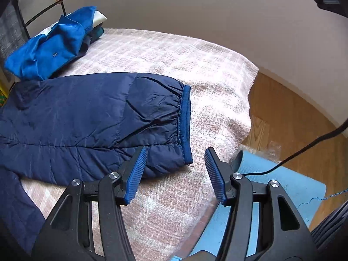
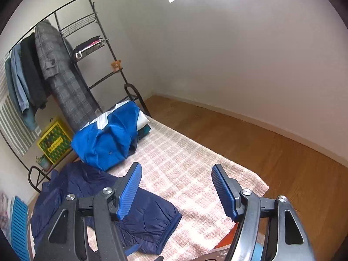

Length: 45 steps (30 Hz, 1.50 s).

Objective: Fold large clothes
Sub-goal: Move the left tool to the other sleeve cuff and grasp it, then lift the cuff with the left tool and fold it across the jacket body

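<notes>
Both grippers, left gripper (image 1: 175, 175) and right gripper (image 2: 176, 192), wide and empty; navy puffer jacket (image 1: 87, 119) spread unfolded on checked blanket (image 1: 174, 54); blue garment (image 1: 50, 50) heaped far left, unfolded.

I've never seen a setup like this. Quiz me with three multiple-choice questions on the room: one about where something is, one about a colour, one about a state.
1. Where does the teddy bear sit?
A. metal rack shelf
B. floor
C. rug

2. What colour is the puffer jacket?
A. red
B. navy
C. white

3. How is the left gripper?
A. clamping the jacket
C. shut, empty
B. open, empty

Answers: 1 A, it perches on the rack. 2 B, dark blue quilting. 3 B, only the rug shows between its fingers.
</notes>
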Motion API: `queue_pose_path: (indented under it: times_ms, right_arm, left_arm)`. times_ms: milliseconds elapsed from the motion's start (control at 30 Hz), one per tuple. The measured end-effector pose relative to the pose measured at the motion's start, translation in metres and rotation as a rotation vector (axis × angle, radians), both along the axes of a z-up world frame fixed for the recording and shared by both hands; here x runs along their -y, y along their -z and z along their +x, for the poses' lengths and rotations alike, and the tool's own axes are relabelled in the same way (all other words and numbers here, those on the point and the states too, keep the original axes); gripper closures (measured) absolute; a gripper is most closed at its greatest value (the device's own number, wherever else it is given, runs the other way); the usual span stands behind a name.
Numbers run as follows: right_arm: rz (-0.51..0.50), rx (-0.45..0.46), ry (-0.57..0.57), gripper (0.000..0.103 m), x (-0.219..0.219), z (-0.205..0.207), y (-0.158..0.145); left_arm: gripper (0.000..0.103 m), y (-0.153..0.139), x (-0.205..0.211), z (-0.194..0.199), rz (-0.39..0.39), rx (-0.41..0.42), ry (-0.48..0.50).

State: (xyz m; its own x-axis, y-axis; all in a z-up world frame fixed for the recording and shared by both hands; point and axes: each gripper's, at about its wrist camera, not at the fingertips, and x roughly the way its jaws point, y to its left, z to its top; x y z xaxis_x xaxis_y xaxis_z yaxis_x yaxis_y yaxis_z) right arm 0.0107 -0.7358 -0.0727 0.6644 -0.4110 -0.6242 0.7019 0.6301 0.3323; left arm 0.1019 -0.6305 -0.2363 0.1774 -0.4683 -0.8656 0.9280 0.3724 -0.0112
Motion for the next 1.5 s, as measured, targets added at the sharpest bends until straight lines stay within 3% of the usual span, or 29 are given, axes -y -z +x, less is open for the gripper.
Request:
queue_pose_path:
  times_ms: [133,233,333,433,467,633,800,867,1033,1167,1333,1500]
  right_arm:
    - [0.041,0.033,0.040,0.033,0.007,-0.004,0.001]
    - [0.027,0.025,0.056,0.033,0.007,-0.003,0.001]
    - [0.043,0.038,0.063,0.033,0.007,-0.004,0.001]
    - [0.049,0.049,0.072,0.033,0.006,-0.005,0.000]
    - [0.047,0.050,0.073,0.033,0.006,-0.005,-0.001]
    - [0.043,0.055,0.070,0.033,0.003,-0.003,-0.003]
    - [0.039,0.044,0.050,0.033,-0.002,0.003,-0.002]
    - [0.033,0.033,0.035,0.033,-0.006,0.007,-0.002]
    - [0.020,0.009,-0.001,0.033,-0.019,0.019,0.000]
    - [-0.023,-0.027,-0.074,0.033,-0.042,0.037,0.000]
    - [-0.129,-0.082,-0.197,0.033,-0.083,0.056,-0.003]
    - [-0.131,-0.097,-0.313,0.033,-0.118,0.071,0.002]
  left_arm:
    - [0.046,0.014,0.005,0.010,0.041,-0.017,-0.011]
    - [0.045,0.017,0.008,0.007,0.066,0.034,-0.002]
    - [0.045,0.017,0.013,0.007,0.071,0.035,-0.010]
    - [0.074,0.015,0.013,0.016,0.053,0.023,-0.043]
    - [0.089,0.013,0.013,0.021,0.054,0.018,-0.061]
    - [0.094,-0.009,-0.006,0.049,-0.029,-0.138,-0.164]
    - [0.095,-0.059,-0.041,0.075,-0.152,-0.208,-0.252]
    - [0.095,-0.081,-0.062,0.089,-0.201,-0.240,-0.297]
    - [0.095,-0.130,-0.123,0.121,-0.304,-0.229,-0.414]
    - [0.095,-0.157,-0.192,0.153,-0.379,-0.236,-0.530]
    - [0.095,-0.169,-0.298,0.191,-0.460,-0.213,-0.702]
    - [0.095,-0.139,-0.424,0.231,-0.548,-0.285,-0.948]
